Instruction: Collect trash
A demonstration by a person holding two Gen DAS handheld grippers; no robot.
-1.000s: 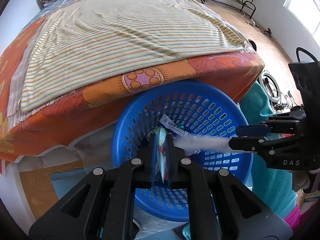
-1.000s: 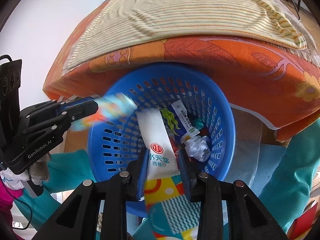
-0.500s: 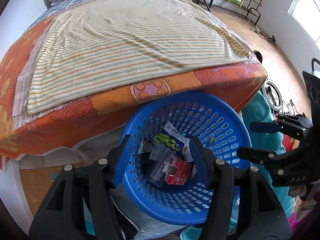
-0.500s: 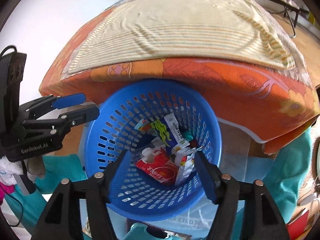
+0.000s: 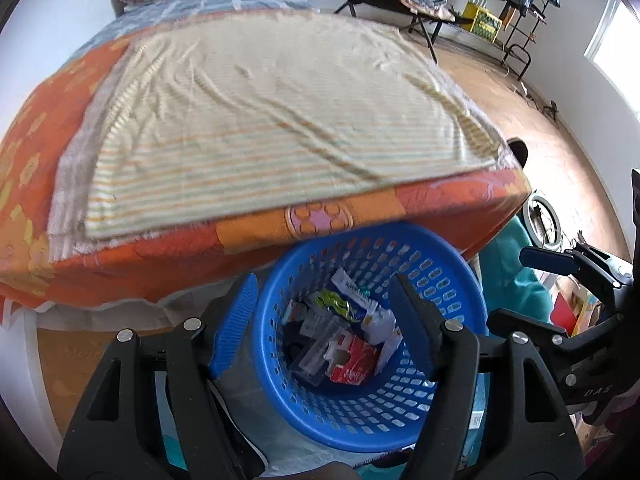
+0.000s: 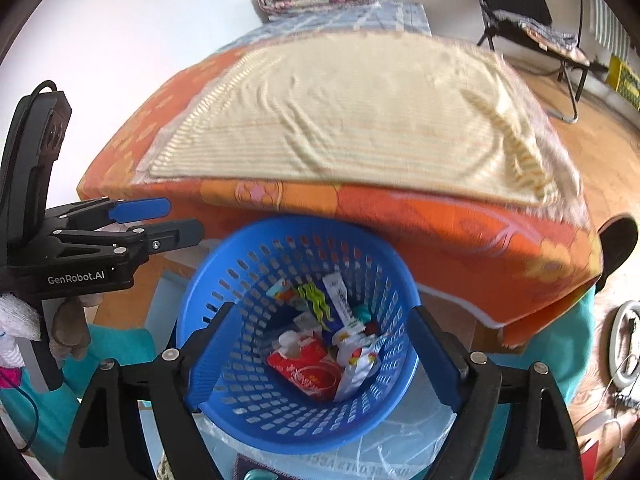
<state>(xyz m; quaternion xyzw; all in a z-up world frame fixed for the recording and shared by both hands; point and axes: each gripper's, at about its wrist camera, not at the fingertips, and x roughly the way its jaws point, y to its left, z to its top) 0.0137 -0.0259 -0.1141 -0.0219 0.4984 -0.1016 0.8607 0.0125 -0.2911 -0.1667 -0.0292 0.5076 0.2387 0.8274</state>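
Left gripper (image 5: 326, 322) & right gripper (image 6: 320, 354) are hovering above the blue basket (image 5: 452, 280), fingers spread wide, gripping nothing. Trash is lying inside the basket: red carton (image 6: 306, 368), white wrappers (image 6: 356, 356), green-yellow packet (image 5: 334, 304). Basket is sitting at the foot of the bed (image 5: 256, 120) w/ orange sheet & striped cover.

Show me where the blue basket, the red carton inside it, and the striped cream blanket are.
blue basket (image 6: 248, 412), right wrist view, on its near perforated wall.
red carton (image 6: 308, 368), right wrist view, on its printed face.
striped cream blanket (image 5: 256, 120), left wrist view, on its middle.
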